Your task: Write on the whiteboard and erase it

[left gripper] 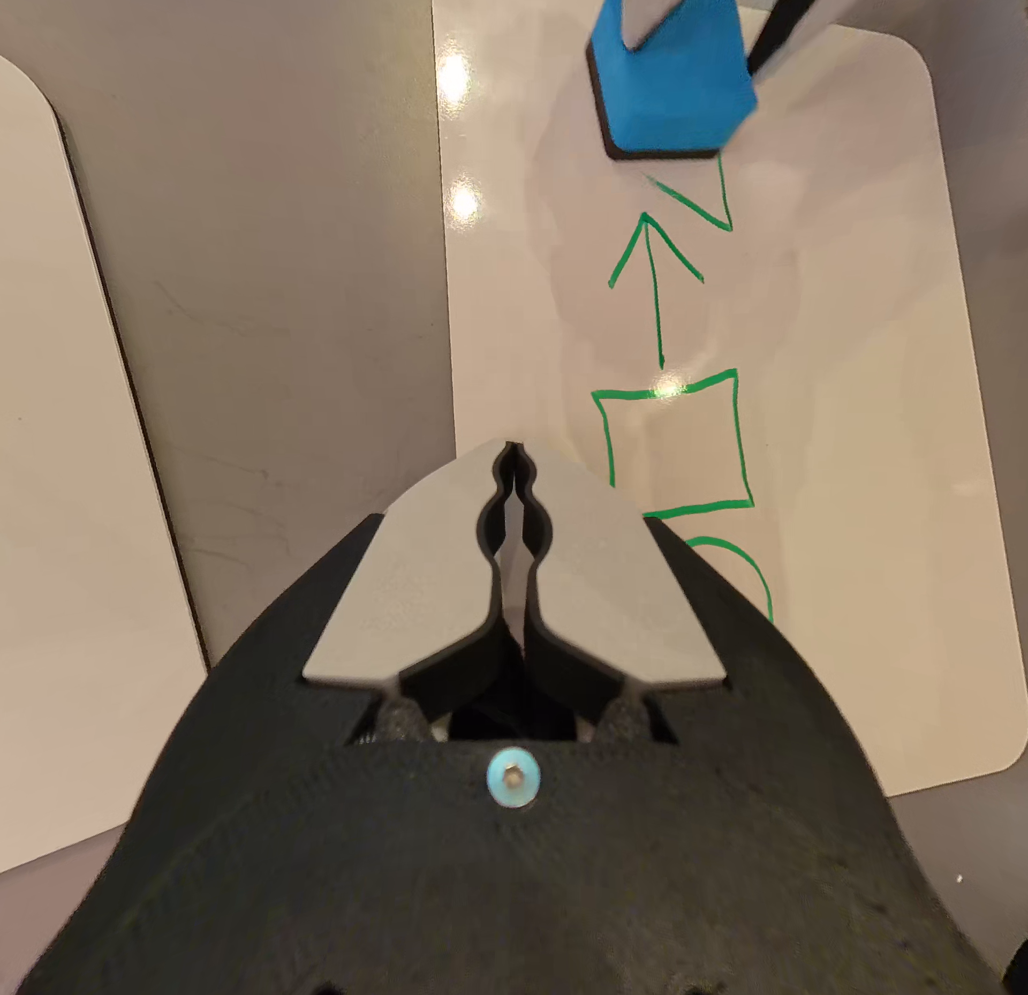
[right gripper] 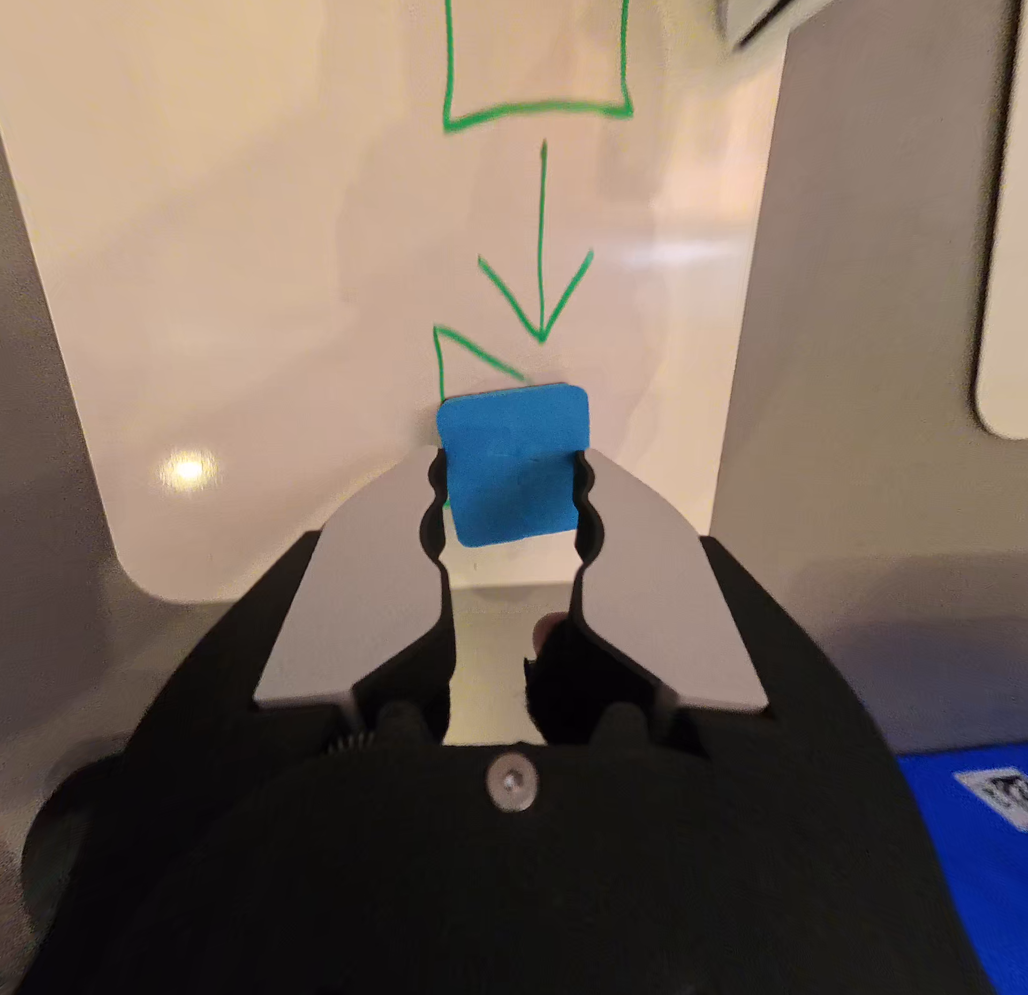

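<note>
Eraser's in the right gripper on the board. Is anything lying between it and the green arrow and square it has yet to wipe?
Nothing visible. The blue eraser sits over the partly wiped shape; bare whiteboard runs to the arrow and square. The shut left gripper stays beside the square.

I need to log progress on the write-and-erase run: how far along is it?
Writing looks done: green shapes fill the whiteboard. Erasing is in hand: the right tongs grip the blue eraser on the board over a triangle, of which only part shows. Left: the rest of the triangle, the arrow, the square and a curve near the shut left tongs.
</note>
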